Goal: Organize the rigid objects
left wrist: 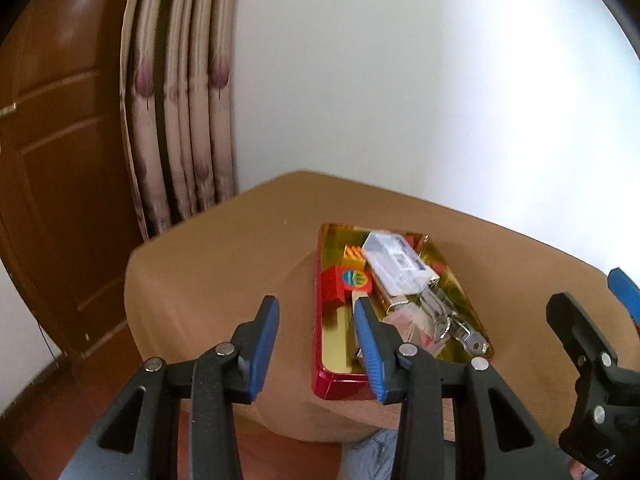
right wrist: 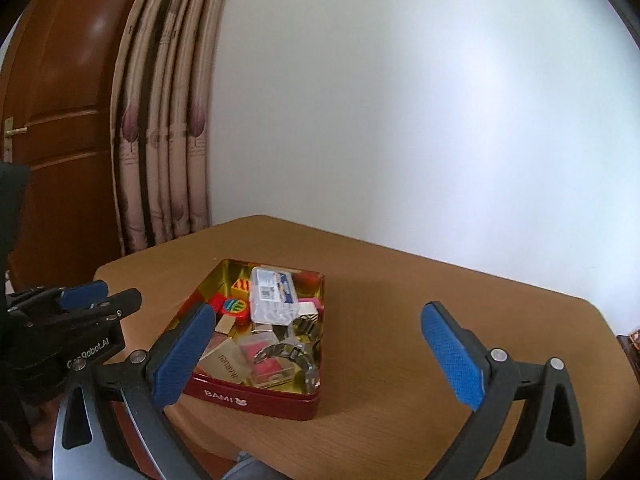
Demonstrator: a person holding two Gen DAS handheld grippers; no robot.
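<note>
A red tin (left wrist: 320, 320) (right wrist: 256, 398) with a gold inside sits on the brown table (left wrist: 224, 264) (right wrist: 400, 320). It holds a clear plastic case (left wrist: 394, 266) (right wrist: 274, 292), a red box with a round logo (left wrist: 346, 280) (right wrist: 232, 306), a metal clasp (left wrist: 452, 320) (right wrist: 304, 356), a pink-filled clear box (right wrist: 266, 356) and other small items. My left gripper (left wrist: 318, 350) is open and empty, above the tin's near left corner; it also shows in the right wrist view (right wrist: 96, 296). My right gripper (right wrist: 320, 354) is open and empty, wide over the tin's near side; it shows in the left wrist view (left wrist: 592, 304).
A white wall (right wrist: 400, 120) stands behind the table. A patterned curtain (left wrist: 180, 120) (right wrist: 164, 140) and a brown wooden door (left wrist: 52, 160) (right wrist: 60, 100) are at the left. The table's near edge (left wrist: 320, 424) drops to the floor.
</note>
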